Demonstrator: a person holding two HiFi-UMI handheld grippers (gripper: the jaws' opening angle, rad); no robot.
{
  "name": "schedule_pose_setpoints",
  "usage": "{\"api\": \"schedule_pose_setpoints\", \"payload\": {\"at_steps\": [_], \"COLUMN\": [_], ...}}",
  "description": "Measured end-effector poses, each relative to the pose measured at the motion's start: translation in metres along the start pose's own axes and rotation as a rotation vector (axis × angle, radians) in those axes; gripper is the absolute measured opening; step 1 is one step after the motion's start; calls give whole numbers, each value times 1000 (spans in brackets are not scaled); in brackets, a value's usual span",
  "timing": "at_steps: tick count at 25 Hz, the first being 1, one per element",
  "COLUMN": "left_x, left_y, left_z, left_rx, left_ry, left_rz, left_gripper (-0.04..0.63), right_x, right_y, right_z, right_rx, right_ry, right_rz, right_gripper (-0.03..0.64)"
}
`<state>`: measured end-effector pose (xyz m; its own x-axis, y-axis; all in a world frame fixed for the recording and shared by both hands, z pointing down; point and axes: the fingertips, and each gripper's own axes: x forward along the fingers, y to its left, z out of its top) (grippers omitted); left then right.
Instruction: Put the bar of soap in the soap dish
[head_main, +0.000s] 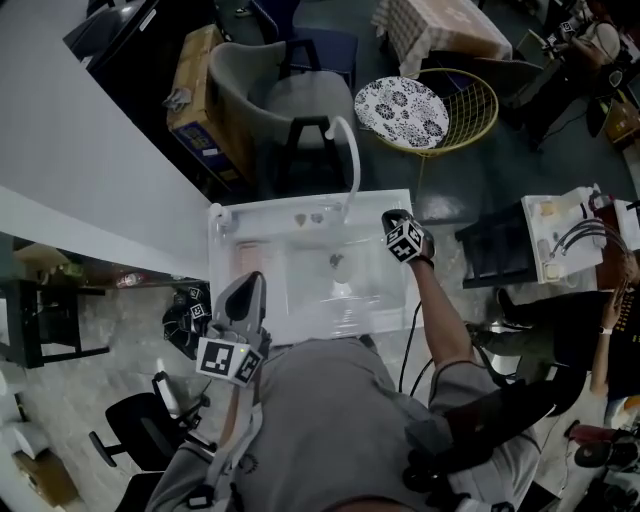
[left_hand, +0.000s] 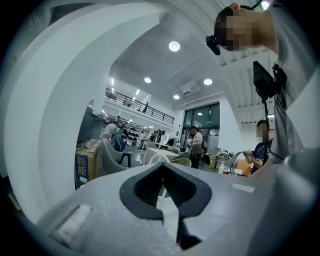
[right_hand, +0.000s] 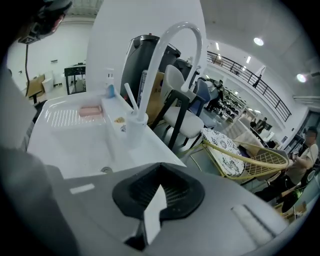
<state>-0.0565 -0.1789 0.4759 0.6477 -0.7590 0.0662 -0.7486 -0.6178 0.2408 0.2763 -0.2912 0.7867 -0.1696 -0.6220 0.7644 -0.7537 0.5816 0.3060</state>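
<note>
A pink bar of soap (right_hand: 90, 111) lies on the ribbed draining board (right_hand: 60, 120) at the far left end of the white sink unit (head_main: 300, 300). I cannot tell a separate soap dish from it. In the head view the soap (head_main: 246, 266) is only a faint pinkish patch. My right gripper (right_hand: 159, 172) is shut and empty, and hangs over the sink's right edge (head_main: 392, 218), well away from the soap. Near the sink's front left corner, my left gripper (head_main: 250, 287) points level. It is also shut (left_hand: 164, 172), with nothing in it.
A tall white curved faucet (right_hand: 170, 50) rises at the back of the basin, with a small blue bottle (right_hand: 109, 85) behind the draining board. A grey chair (head_main: 290, 100) and a yellow wire chair (head_main: 450, 110) stand beyond the sink. A cardboard box (head_main: 195, 95) sits left of them.
</note>
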Motion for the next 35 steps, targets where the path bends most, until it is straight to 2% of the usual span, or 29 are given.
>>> {"api": "schedule_pose_setpoints", "payload": {"at_steps": [10, 17, 19, 24, 26, 32, 35], "left_x": [-10, -15, -17, -16, -15, -18, -21], "left_y": [-10, -14, -15, -17, -18, -19, -16], "left_z": [-16, -28, -35, -49, -53, -67, -74], "left_rx": [-14, -17, -23, -39, -41, -47, -51], "left_ry": [35, 65, 77, 105, 112, 136, 146], "left_rz": [7, 23, 28, 30, 28, 27, 37], "left_gripper": [2, 2, 2, 2, 2, 2, 2], "right_x": [10, 36, 44, 65, 74, 95, 105], "right_y": [51, 100, 112, 126, 133, 159, 169], "right_z": [-14, -32, -41, -61, -70, -96, -103], "right_rx": [29, 133, 218, 540, 606, 624, 686], "right_ry": [20, 75, 113, 165, 188, 295, 333], "right_rz": [92, 193, 220, 262, 279, 296, 295], "right_gripper": [2, 3, 3, 13, 38, 179, 235]}}
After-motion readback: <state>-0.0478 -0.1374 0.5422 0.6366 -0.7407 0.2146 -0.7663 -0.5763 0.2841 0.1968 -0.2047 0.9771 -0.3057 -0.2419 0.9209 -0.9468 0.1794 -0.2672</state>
